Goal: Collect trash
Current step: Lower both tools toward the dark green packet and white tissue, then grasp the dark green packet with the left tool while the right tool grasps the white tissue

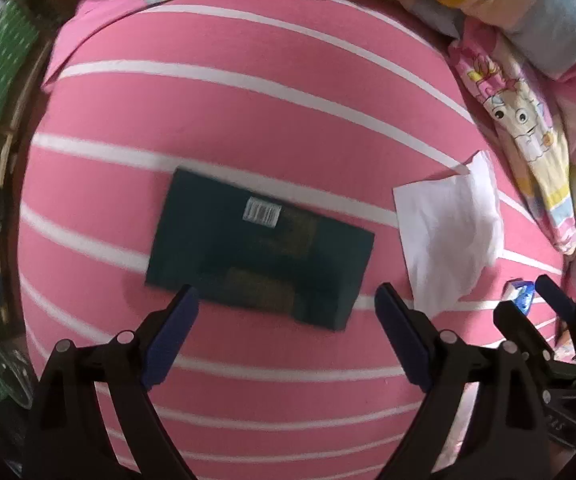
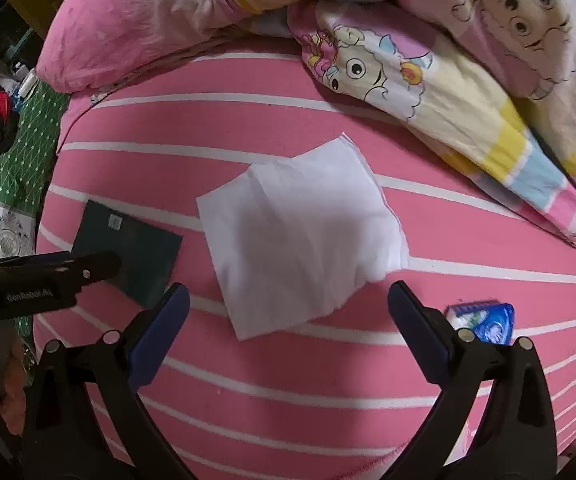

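Both claws spread, empty: left gripper (image 1: 286, 298) over dark box (image 1: 260, 246), right gripper (image 2: 288, 297) over white tissue (image 2: 301, 248). Box looks closed, contents unclear. Blue wrapper (image 2: 483, 322) beside.

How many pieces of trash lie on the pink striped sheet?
3: dark flat box at left, white tissue in the middle, small blue wrapper at right. Others may be hidden.
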Tool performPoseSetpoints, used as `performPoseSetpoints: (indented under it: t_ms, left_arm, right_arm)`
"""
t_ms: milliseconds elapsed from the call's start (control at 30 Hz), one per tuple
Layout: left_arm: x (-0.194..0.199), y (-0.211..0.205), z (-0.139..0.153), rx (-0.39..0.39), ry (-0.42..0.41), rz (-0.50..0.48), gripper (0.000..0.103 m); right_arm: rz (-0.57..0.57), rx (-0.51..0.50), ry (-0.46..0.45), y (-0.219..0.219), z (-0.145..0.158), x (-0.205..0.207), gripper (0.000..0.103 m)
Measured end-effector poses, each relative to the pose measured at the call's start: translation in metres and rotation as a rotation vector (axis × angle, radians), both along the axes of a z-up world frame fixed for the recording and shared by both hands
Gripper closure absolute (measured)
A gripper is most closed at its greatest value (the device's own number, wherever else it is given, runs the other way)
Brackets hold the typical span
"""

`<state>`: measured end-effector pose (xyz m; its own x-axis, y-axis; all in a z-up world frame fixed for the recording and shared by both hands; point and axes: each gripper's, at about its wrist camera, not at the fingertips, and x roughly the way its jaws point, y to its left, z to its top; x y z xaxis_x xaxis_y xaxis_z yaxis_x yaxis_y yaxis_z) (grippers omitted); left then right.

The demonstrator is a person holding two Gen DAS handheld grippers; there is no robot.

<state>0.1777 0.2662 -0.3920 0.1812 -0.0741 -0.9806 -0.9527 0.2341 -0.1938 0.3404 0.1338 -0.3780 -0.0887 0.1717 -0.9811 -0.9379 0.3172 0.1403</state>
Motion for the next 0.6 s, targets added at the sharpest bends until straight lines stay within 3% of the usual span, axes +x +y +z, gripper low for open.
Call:
performPoseSetpoints:
  t_ms: [267, 367, 433, 600]
  left_arm:
    - [0.014, 0.003, -0.036, -0.02, 0.051, -0.096, 0.016]
    - [0.019, 0.002, -0.045, -0.022, 0.045, -0.13, 0.006]
    - [0.024, 0.001, -0.052, -0.02, 0.069, -0.171, 0.005]
    - [0.028, 0.002, -0.056, 0.003, 0.096, -0.159, 0.005]
  right_arm:
    - [0.018, -0.031, -0.016, 0.018, -0.028, 0.004, 0.005]
    - [-0.007, -0.056, -0.017, 0.02, -0.041, 0.014, 0.005]
    - [-0.02, -0.097, -0.027, 0.021, -0.053, 0.021, 0.005]
    - [0.005, -0.093, -0.033, 0.027, -0.058, 0.026, 0.005]
